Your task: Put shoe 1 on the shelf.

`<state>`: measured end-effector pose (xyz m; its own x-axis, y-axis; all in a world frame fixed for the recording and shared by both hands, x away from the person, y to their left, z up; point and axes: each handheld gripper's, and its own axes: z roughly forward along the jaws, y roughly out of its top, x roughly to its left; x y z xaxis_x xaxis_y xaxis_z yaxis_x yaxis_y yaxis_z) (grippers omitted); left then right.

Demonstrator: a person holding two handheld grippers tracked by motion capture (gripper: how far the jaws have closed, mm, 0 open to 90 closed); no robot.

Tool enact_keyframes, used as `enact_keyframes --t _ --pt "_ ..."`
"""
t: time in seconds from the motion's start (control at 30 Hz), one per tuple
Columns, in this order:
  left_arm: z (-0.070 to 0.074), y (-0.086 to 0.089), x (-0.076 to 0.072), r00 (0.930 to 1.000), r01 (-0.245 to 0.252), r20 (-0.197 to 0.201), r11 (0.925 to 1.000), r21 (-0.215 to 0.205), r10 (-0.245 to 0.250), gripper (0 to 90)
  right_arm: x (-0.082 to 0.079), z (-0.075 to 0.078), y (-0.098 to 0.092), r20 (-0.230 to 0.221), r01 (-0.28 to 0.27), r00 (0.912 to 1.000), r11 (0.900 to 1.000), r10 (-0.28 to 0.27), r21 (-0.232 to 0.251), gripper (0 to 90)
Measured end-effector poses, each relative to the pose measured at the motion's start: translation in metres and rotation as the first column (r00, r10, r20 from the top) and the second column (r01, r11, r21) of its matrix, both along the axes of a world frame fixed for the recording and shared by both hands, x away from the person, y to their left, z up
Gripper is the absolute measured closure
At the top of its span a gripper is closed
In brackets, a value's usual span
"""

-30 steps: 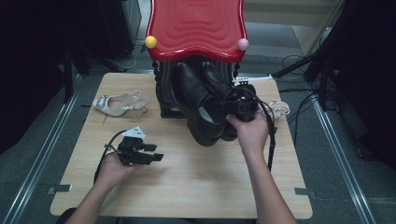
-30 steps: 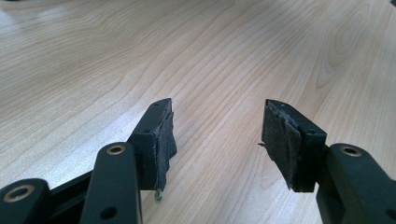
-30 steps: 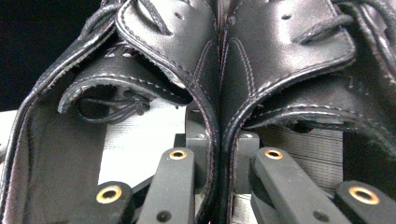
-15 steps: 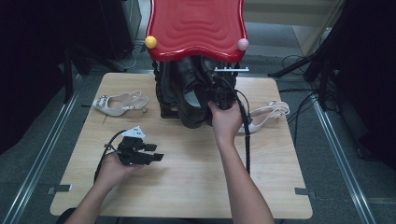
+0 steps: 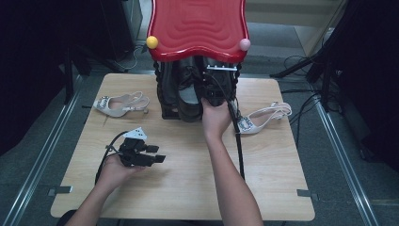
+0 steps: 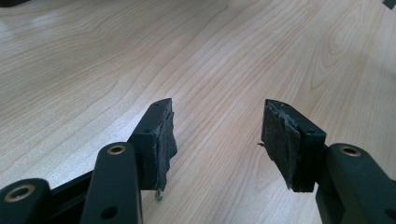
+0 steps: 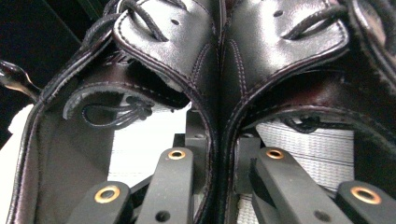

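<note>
Right gripper view puts us inside a pair of black leather shoes (image 7: pixel 219 70): our right gripper (image 7: pixel 223 163) is clamped on their two inner walls, pressed together between its jaws, one jaw in each shoe. Those jaws have just been easing open slightly with the leather between them. The leather is glossy and smooth, stitched along its curved edges, with black laces above and pale grey lining inside.

From the high view, we hold the shoes (image 5: pixel 190 89) under a red wavy-topped rack (image 5: pixel 197 26) at the table's (image 5: pixel 188 188) far edge. Our left gripper (image 5: pixel 157 157) rests low near the wood, jaws apart, nothing between them.
</note>
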<state>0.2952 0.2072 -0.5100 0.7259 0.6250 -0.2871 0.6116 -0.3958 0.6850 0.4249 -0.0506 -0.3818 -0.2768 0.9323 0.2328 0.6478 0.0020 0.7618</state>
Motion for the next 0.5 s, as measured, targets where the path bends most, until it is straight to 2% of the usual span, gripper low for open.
enact_keyframes --t 0.17,0.33,0.5 --pt "0.0001 -0.0004 -0.0002 1.0 0.0 0.0 1.0 0.0 0.0 44.5 0.0002 -0.0017 0.0028 0.005 -0.025 0.9997 0.999 0.025 -0.032 79.1" --pt "0.0002 -0.0006 -0.0002 1.0 0.0 -0.002 1.0 0.0 0.0 44.6 0.001 -0.0029 0.0041 0.0 -0.045 0.999 0.998 0.045 -0.033 75.5" --pt "-0.0002 -0.0009 0.0 1.0 0.001 -0.003 1.0 0.003 -0.001 44.6 0.0029 -0.0016 0.0004 -0.02 -0.067 0.9976 0.998 0.067 0.01 68.4"
